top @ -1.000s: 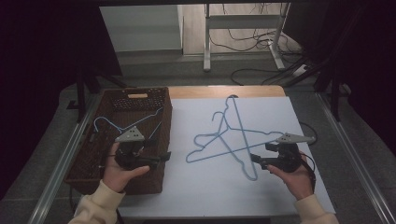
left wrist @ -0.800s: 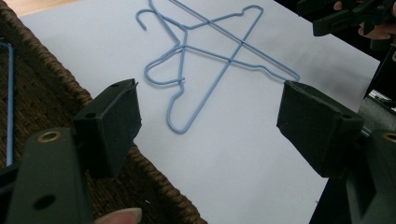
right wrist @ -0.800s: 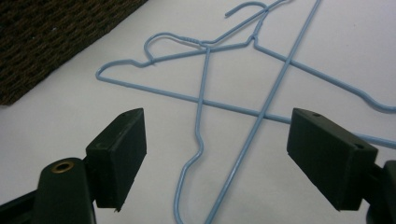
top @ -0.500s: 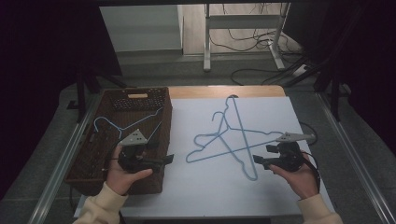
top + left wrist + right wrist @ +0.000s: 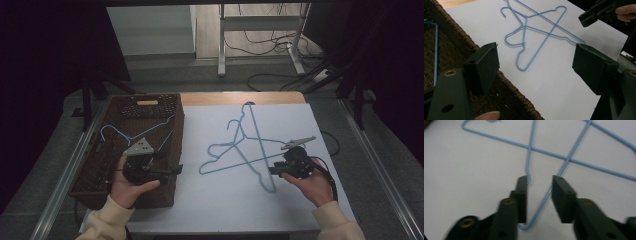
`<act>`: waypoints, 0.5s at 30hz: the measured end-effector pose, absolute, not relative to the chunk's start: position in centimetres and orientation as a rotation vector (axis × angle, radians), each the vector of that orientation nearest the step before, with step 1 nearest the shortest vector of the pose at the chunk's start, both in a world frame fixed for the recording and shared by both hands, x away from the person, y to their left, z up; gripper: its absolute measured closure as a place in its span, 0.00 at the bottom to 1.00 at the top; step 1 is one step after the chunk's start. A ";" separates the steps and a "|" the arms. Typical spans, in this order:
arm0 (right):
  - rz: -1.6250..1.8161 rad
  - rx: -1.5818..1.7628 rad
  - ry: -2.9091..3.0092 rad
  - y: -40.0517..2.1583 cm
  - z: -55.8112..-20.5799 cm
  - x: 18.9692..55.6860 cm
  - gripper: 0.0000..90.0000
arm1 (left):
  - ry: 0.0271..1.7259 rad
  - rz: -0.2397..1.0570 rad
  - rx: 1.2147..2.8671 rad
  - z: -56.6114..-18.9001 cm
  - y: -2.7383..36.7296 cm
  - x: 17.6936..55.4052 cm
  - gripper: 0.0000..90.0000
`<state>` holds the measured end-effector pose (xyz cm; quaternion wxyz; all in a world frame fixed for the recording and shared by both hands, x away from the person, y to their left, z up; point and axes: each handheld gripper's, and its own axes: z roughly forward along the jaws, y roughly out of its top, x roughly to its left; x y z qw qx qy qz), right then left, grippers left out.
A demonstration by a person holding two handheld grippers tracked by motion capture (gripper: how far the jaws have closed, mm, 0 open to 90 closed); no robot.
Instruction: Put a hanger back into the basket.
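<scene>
Overhead, two blue wire hangers [image 5: 245, 150] lie crossed mid-sheet, left gripper [image 5: 176, 171] over the basket [image 5: 170, 120] at 9 o'clock. Left gripper view: jaws spread, empty. Right gripper view: right gripper [image 5: 539, 192] part-open astride a light, springy hanger corner, probably the soundest hold.

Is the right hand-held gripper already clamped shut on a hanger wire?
No: in its own view the right hand-held gripper stands open, straddling the blue hanger's corner with a gap between the jaws.

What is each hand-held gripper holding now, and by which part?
Nothing. The left gripper is open over the basket edge; the right gripper is open around a hanger corner.
</scene>
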<state>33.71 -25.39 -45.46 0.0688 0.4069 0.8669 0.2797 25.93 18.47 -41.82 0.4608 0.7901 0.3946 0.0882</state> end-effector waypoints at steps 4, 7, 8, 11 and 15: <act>0.739 1.242 2.680 -24.2 -46.4 34.7 0.99 | 0.978 0.215 1.947 -42.0 18.6 26.0 0.24; 0.655 1.201 2.732 -23.1 -47.5 35.0 1.00 | 0.981 0.216 1.946 -42.0 18.7 25.9 0.24; 0.635 1.188 2.750 -22.8 -47.7 34.9 1.00 | 0.981 0.217 1.946 -42.0 18.7 25.9 0.24; 0.574 1.165 2.771 -22.1 -48.3 34.6 1.00 | 0.982 0.218 1.945 -42.0 18.7 25.8 0.24; 0.523 1.183 2.802 -22.1 -49.1 34.2 1.00 | 0.980 0.217 1.947 -42.0 18.7 25.7 0.24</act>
